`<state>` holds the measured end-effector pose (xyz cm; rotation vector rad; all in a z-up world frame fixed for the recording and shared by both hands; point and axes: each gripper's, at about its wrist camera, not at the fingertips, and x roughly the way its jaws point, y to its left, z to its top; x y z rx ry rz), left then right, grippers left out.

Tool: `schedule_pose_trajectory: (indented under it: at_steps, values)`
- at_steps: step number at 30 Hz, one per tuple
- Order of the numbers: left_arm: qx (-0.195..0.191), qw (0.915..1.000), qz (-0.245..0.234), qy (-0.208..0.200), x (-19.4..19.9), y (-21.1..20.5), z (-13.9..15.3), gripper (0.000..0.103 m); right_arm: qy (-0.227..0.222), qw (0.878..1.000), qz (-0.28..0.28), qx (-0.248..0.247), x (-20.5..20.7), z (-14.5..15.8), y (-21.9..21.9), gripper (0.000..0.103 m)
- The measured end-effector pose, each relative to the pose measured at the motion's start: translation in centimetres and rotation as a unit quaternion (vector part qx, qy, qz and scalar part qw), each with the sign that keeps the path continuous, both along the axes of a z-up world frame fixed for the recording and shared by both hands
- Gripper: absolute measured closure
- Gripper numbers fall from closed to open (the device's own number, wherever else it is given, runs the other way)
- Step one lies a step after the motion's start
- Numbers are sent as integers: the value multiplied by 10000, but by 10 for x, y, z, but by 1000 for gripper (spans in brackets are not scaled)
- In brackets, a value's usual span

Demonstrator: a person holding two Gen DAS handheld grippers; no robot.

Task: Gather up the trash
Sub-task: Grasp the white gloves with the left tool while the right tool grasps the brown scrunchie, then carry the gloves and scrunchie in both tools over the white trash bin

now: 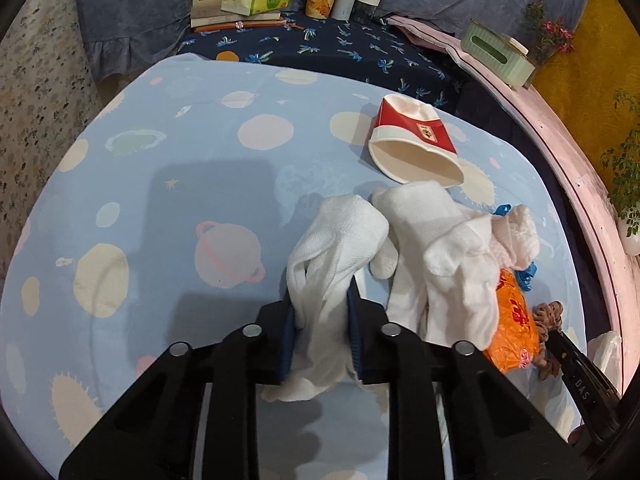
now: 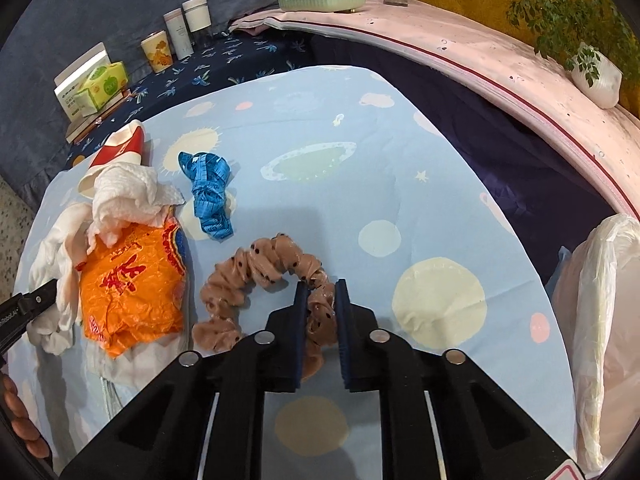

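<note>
White cloth: pinched between the pads of the left gripper, on the blue planet-print sheet.
Brown scrunchie: dotted; one part is clamped in the right gripper, the rest curls on the sheet.
Orange wrapper: crumpled, just left of the scrunchie, under a wad of white tissue.
Paper cup: red and white, on its side beyond the cloths.
Blue tape measure: in a heap, near the tissue.
White plastic bag: at the sheet's right edge.

Orange wrapper half-hidden under white cloths.
</note>
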<state>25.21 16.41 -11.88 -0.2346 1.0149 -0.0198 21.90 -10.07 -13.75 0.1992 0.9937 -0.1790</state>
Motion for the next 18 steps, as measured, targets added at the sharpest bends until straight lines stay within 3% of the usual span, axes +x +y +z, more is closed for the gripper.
schedule_pose_trajectory:
  at_steps: [10,18]
  values:
    - [-78,9981,33,-609,-38,-4,67,83,-580,9981,10,230,-36,52,-10,95]
    - [-63,9935,-316,-1089,-69,-43,122,83,-1164,9928,-1,288,-66,107,-26,95]
